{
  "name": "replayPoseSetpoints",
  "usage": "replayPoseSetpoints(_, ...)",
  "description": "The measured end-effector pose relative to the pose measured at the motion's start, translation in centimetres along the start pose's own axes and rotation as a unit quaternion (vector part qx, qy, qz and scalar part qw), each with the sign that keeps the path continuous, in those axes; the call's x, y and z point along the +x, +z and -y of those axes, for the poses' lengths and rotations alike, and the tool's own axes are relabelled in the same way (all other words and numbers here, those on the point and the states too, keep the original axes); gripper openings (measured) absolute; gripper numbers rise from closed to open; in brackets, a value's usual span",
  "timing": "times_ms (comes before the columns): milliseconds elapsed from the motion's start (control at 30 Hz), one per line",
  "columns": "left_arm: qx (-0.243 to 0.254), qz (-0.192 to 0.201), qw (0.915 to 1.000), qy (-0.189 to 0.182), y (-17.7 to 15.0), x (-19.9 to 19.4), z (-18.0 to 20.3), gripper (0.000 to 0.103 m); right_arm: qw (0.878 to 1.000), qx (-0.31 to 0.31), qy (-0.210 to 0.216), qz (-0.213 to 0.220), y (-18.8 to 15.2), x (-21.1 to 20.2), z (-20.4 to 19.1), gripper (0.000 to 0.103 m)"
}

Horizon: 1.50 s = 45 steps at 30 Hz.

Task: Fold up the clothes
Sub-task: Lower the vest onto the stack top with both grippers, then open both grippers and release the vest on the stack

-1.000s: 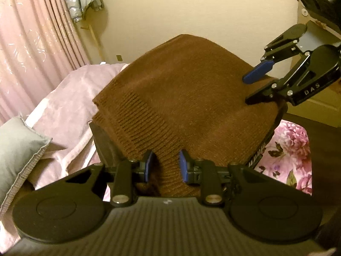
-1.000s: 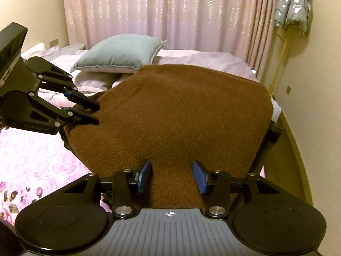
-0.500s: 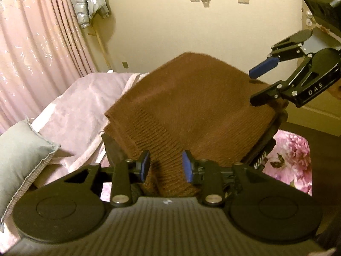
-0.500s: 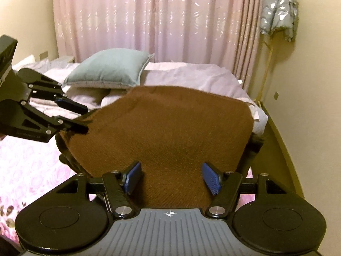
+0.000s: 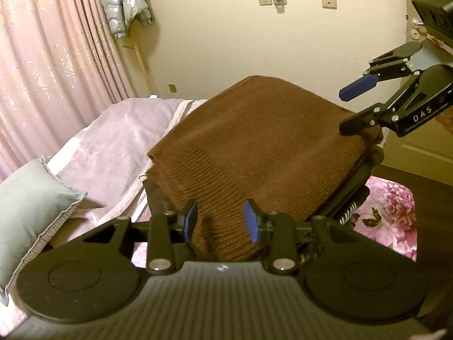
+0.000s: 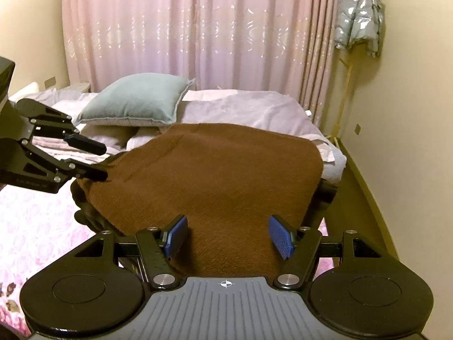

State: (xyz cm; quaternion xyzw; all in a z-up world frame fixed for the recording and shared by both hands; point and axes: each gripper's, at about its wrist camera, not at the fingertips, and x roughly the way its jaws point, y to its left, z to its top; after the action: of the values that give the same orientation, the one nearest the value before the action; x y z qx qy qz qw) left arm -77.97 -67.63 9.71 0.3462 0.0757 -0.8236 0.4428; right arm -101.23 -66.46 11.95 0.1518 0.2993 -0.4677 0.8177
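A folded brown knit sweater [image 5: 260, 147] lies over a dark object at the bed's foot; it also shows in the right wrist view [image 6: 215, 181]. My left gripper [image 5: 220, 221] is open, its blue pads either side of the ribbed hem without pinching it. It shows at the left of the right wrist view [image 6: 96, 160]. My right gripper [image 6: 229, 236] is wide open over the sweater's near edge. In the left wrist view it [image 5: 351, 110] hovers at the sweater's right corner, lower finger touching the knit.
A grey-green pillow [image 6: 133, 102] and a pale lilac blanket [image 5: 113, 141] lie on the bed. A pink floral sheet [image 5: 388, 212] covers the near part. Pink curtains [image 6: 198, 28] hang behind. A silver jacket [image 6: 359, 14] hangs on a wooden stand by the wall.
Both grippers have opened and let go of the sweater, the right one widest. The sweater has settled lower and flatter, and both grippers have drawn back slightly.
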Motion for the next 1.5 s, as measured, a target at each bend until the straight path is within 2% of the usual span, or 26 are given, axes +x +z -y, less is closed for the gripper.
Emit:
replayPoseSetpoints(133,-0.011,0.008,0.9999,0.006,0.3,-0.3,-0.2,0.036,1.000,0.014,-0.002,0.007,0.1,-0.4,0.3,0.068)
replayPoseSetpoints(267,-0.013,0.007,0.9999,0.007,0.4,-0.3,-0.1,0.036,1.000,0.022,-0.004,0.009,-0.2,-0.6,0.5,0.079)
replayPoseSetpoints(433,-0.031,0.018,0.9992,0.019,0.8,-0.9,-0.3,0.037,0.999,0.041,-0.011,0.026,-0.1,-1.3,0.8,0.079)
replayPoseSetpoints(600,-0.047,0.015,0.9982,0.034,0.8,-1.3,-0.4,0.038,0.997,0.063,-0.020,0.025,-0.2,-1.9,1.1,0.080)
replayPoseSetpoints(667,-0.059,0.012,0.9971,0.047,0.6,-1.8,-0.2,0.048,0.997,0.072,-0.021,0.030,-0.3,-2.4,1.1,0.081)
replayPoseSetpoints(767,-0.082,0.007,0.9941,0.070,0.3,-2.7,0.4,0.065,0.996,0.086,-0.019,0.032,-0.7,-2.8,0.9,0.099)
replayPoseSetpoints(800,-0.091,0.007,0.9930,0.075,0.2,-3.0,0.6,0.068,0.995,0.088,-0.018,0.033,-0.8,-2.9,0.7,0.099)
replayPoseSetpoints(867,-0.103,0.002,0.9908,0.088,-0.1,-3.5,1.2,0.083,0.995,0.089,-0.013,0.033,-1.0,-2.9,0.4,0.099)
replayPoseSetpoints(933,-0.114,-0.005,0.9885,0.099,-0.4,-3.9,2.1,0.089,0.995,0.091,-0.009,0.034,-1.2,-2.9,0.0,0.100)
replayPoseSetpoints(1000,-0.124,-0.021,0.9862,0.107,-0.8,-4.2,2.8,0.090,0.995,0.093,-0.006,0.033,-1.5,-2.8,-0.4,0.102)
replayPoseSetpoints(1067,-0.135,-0.036,0.9834,0.116,-1.2,-4.5,3.4,0.097,0.995,0.094,-0.007,0.028,-1.8,-2.8,-0.9,0.102)
replayPoseSetpoints(1200,-0.141,-0.042,0.9814,0.123,-2.2,-6.0,4.7,0.101,0.993,0.110,-0.029,0.035,-2.4,-4.5,-2.0,0.102)
replayPoseSetpoints(1367,-0.136,-0.031,0.9844,0.107,-3.8,-8.6,5.8,0.101,0.986,0.139,-0.077,0.051,-4.1,-8.2,-4.5,0.102)
replayPoseSetpoints(1500,-0.129,-0.012,0.9878,0.085,-5.7,-11.8,6.4,0.101,0.979,0.163,-0.121,0.030,-5.8,-10.6,-8.3,0.102)
